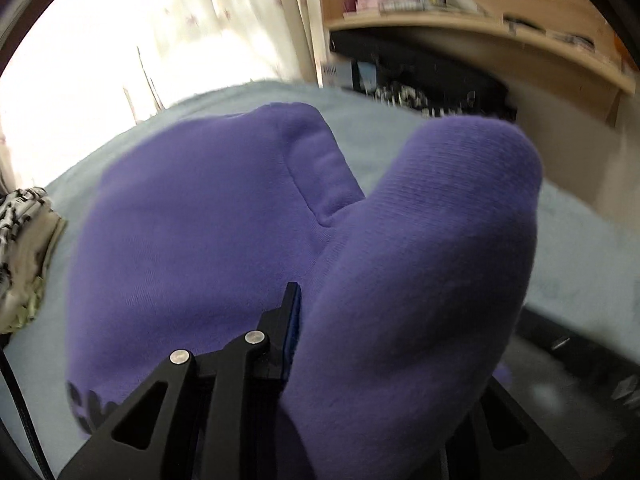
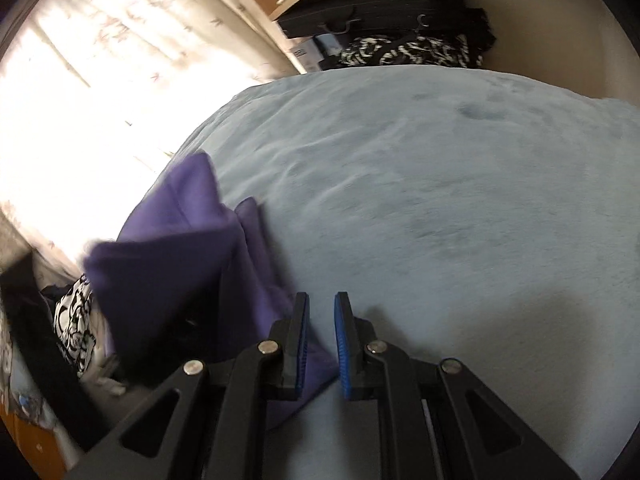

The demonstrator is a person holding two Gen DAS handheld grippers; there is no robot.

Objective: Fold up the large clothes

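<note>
Grips a purple knit garment (image 1: 200, 220) in the left gripper (image 1: 312, 300), narrowly closed on the fabric. Shows only one black finger (image 1: 290, 320) with its blue pad there; hides the other under a thick fold draped over that side. Lifts the cloth in two rounded, bulging folds directly ahead of and above that gripper, blocking most of the view forward. Reveals dark printed lettering (image 1: 88, 404) on the fabric low to that gripper's left.

Holds the right gripper (image 2: 322, 300) just over a pale blue plush bed cover (image 2: 440, 200), pointing downward, pads nearly together with a slim gap between them. Catches a purple corner in the lower part of that gap, beneath the left finger; cannot tell whether pinched or merely lying there. Leaves the gap at the fingertips open onto bare bed cover. Trails the rest of the garment up and away to this gripper's left, raised off the bed in a dark, tented fold.

Sets a black-and-white patterned cloth (image 1: 20, 240) far left of the left gripper, at the bed's edge. Frames a sheer white curtain (image 1: 120, 40), brightly backlit, beyond the bed, and a pale wooden shelf (image 1: 480, 28) of small boxes ahead to the right.
</note>
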